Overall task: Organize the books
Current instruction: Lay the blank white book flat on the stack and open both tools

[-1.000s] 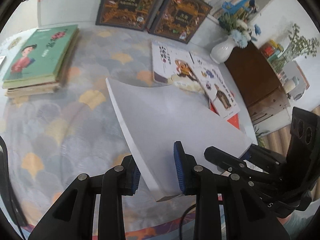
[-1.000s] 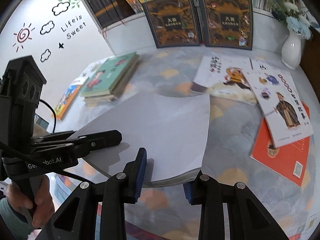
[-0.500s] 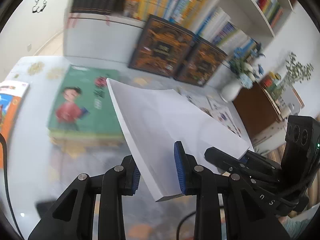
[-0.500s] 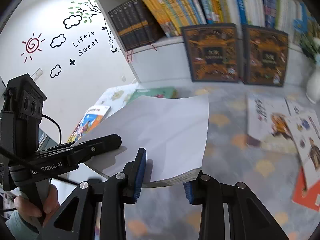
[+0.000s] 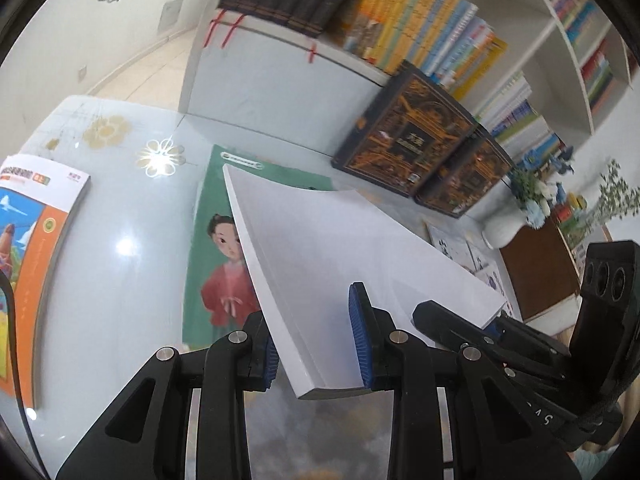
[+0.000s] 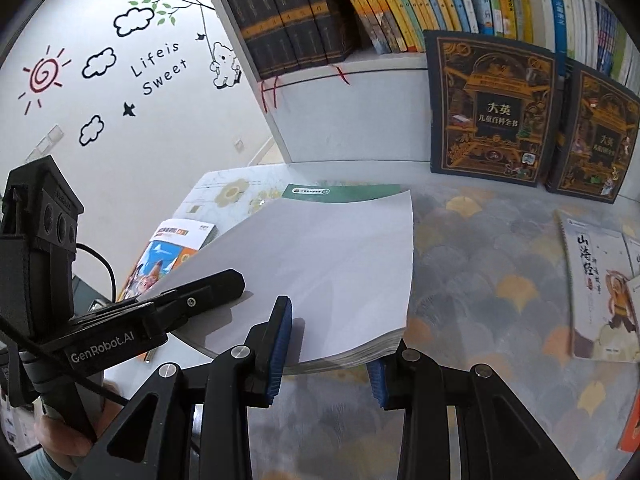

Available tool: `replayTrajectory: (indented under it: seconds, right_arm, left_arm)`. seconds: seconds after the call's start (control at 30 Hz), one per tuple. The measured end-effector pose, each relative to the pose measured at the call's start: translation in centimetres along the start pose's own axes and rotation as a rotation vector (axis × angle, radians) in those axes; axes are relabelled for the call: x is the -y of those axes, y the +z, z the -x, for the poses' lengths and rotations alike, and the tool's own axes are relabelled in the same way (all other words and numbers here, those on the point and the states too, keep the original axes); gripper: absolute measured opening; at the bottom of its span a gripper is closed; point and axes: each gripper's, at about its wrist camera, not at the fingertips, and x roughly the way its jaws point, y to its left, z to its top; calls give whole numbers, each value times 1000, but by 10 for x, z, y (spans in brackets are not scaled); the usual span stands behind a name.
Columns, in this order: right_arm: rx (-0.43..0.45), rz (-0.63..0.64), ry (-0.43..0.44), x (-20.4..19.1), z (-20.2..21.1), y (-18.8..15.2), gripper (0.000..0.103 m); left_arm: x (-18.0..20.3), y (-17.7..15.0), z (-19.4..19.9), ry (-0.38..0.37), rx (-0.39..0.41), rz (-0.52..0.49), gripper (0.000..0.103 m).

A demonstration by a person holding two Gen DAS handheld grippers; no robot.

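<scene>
A white book (image 5: 340, 264), its blank cover up, hangs in the air between both grippers. My left gripper (image 5: 316, 340) is shut on its near left corner, blue pads on either face. My right gripper (image 6: 332, 348) is shut on the near right edge of the white book (image 6: 320, 260). The book sags a little between the two holds. Just below and beyond it lies a stack topped by a green book (image 5: 216, 248) with a drawn child on the cover; only its far end (image 6: 344, 192) shows in the right wrist view.
An orange and blue book (image 5: 28, 260) lies at the table's left edge. Two dark ornate books (image 6: 488, 108) lean against the bookshelf (image 6: 400, 8) behind. An illustrated book (image 6: 600, 292) lies right on the patterned cloth. A white vase (image 5: 504, 224) stands far right.
Both grippers have carried the white book leftward across the table, from over the patterned cloth to over the green book stack. Both holds look unchanged.
</scene>
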Motion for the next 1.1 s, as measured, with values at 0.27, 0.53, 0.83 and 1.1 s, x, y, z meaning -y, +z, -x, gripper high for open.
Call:
replayTrajectory:
  seconds: [0.27,0.53,0.83,1.1]
  right_arm:
    - [-41,-58,-6,5,-41,17,34]
    - [-92,-95,2,5,-68,9,35]
    - [-180,-99,21,5,-81,-4,38]
    - [-208,-135,14,33,-45,-54,40]
  left_arm:
    - [-26,16,-26,-4,-11,25,27]
    - [-52,11,-39,27,-43,81,31]
    - [-62,-4,-16,135,-8,84,34]
    - [-35,-20,12,179,4,28,34]
